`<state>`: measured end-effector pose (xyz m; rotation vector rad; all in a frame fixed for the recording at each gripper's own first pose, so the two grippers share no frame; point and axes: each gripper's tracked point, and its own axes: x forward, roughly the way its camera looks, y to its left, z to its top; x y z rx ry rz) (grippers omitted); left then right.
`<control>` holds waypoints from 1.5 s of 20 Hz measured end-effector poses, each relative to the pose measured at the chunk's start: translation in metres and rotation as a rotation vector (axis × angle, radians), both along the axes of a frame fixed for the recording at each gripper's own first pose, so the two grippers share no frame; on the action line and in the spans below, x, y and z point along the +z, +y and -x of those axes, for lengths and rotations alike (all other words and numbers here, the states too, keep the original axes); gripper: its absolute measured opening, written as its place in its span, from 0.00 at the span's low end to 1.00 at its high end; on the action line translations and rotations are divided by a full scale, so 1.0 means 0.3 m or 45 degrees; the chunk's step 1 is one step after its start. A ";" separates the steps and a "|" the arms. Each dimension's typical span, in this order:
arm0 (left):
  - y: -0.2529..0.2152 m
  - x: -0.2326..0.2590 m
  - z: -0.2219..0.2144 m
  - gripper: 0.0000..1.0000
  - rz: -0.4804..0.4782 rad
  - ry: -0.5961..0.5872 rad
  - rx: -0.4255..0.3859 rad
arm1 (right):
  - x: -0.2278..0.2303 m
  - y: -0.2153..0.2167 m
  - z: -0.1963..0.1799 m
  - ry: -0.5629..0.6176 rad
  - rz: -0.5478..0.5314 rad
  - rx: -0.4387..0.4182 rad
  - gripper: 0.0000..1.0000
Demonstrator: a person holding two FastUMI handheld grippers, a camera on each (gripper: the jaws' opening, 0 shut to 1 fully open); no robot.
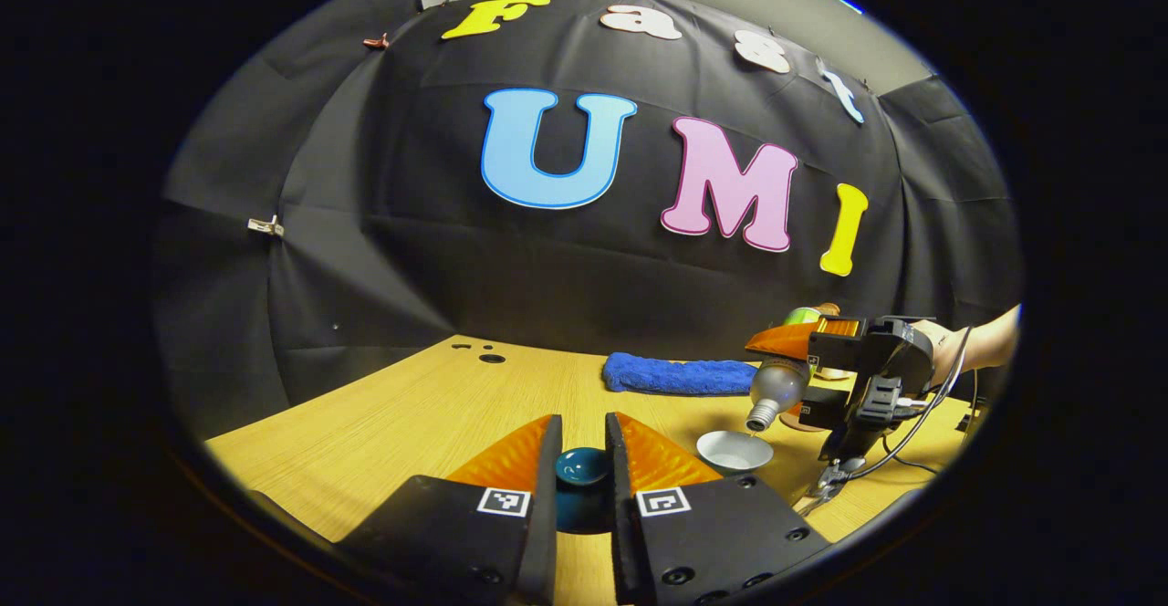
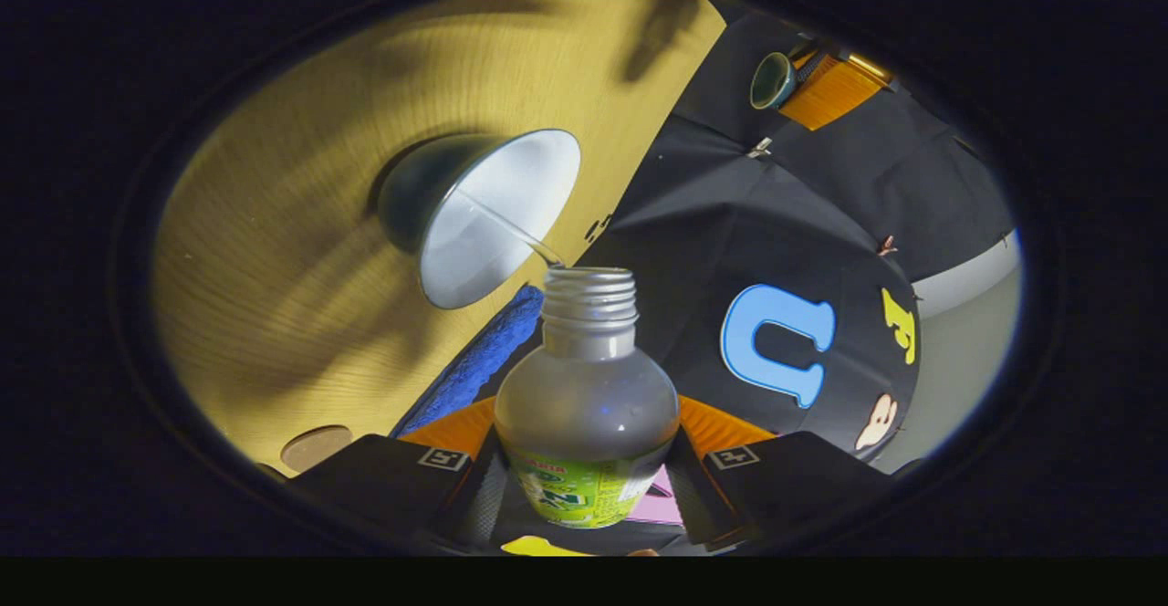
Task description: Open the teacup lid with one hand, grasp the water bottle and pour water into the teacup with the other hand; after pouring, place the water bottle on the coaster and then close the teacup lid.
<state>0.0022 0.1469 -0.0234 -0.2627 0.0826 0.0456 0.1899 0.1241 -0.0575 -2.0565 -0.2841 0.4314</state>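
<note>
Jaws of the right gripper (image 2: 584,460) clench the slick, light water bottle (image 2: 587,405) mid-body, pouring into the fragile teacup (image 2: 497,218); left gripper (image 1: 584,478) jaws pinch the lid (image 1: 582,466) knob.

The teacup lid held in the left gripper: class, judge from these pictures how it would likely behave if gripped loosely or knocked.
The teacup lid looks glazed and glossy, so it is probably slippery and could slide between the left gripper fingers. It appears ceramic, hence likely stiff and breakable if dropped onto the table. Its rounded knob suggests that it might rock or roll.
</note>
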 end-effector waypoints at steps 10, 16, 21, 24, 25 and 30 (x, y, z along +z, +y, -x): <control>0.004 -0.011 0.017 0.28 0.011 0.016 0.016 | -0.009 0.009 0.006 0.010 0.019 0.026 0.79; 0.008 -0.019 0.038 0.28 0.030 0.018 0.037 | 0.013 0.034 0.000 -0.010 0.058 0.061 0.79; 0.037 -0.022 0.056 0.28 0.045 0.025 0.057 | 0.030 0.056 0.002 -0.024 0.070 0.097 0.79; 0.055 -0.018 0.066 0.29 0.042 0.022 0.074 | 0.029 0.066 -0.004 -0.019 0.095 0.110 0.79; 0.058 -0.020 0.068 0.28 0.043 0.021 0.078 | 0.036 0.074 -0.004 -0.029 0.114 0.121 0.79; 0.043 -0.013 0.072 0.28 0.049 0.017 0.071 | 0.045 0.070 -0.007 -0.034 0.129 0.132 0.79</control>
